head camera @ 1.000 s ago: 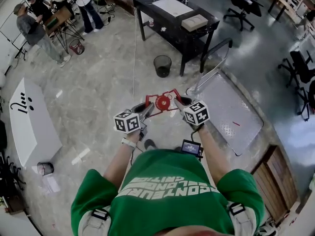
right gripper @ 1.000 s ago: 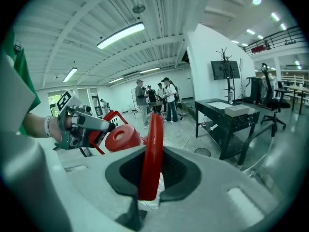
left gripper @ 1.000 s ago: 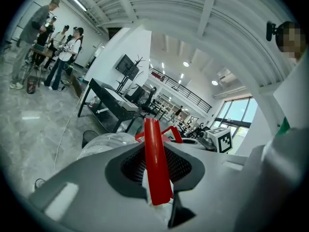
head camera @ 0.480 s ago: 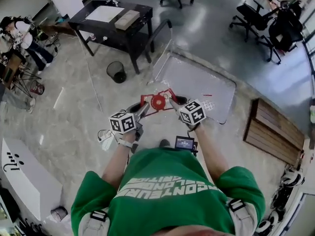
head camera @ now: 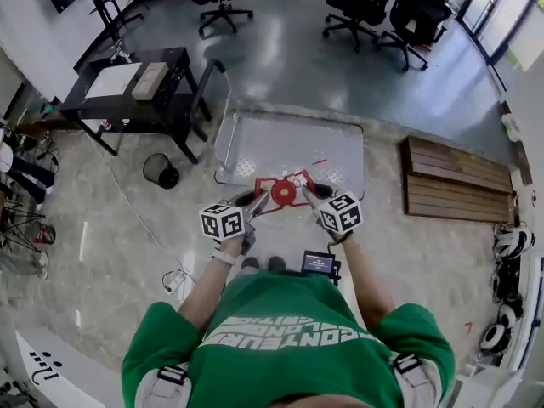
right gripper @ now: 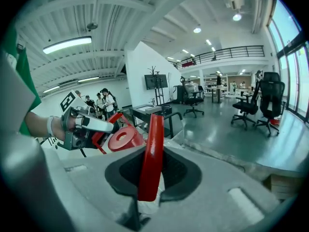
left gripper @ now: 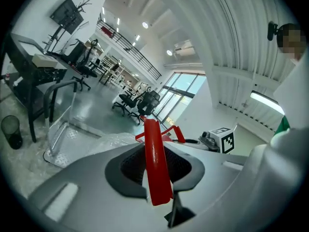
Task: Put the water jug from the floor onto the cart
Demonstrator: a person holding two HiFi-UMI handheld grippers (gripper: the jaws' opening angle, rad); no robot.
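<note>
A person in a green shirt point(head camera: 289, 338) stands on the pale marbled floor point(head camera: 127, 219) with a tool in each hand and a clear plastic water jug point(head camera: 283, 193) with a red cap slung between them. The left tool point(head camera: 257, 201) is clamped on a flat red plastic handle strap point(left gripper: 157, 168), which stands upright between its pads in the left gripper view. The right tool point(head camera: 308, 195) grips a matching red strap point(right gripper: 150, 158) on the jug's other side. The jug hangs in front of the person's body, clear of the floor. From the head view its cap lines up with the near edge of the flat silver cart point(head camera: 289, 143), a low platform with a patterned metal deck and an upright push handle at its left end. Whether the jug is above the deck or just short of it cannot be told. A black bench point(head camera: 127, 92) stands left of the cart, with a round black waste bin point(head camera: 160, 171) on the floor just beside it. A slatted wooden pallet point(head camera: 455, 189) lies right of the cart, and black office chairs point(head camera: 374, 7) stand well beyond it.
</note>
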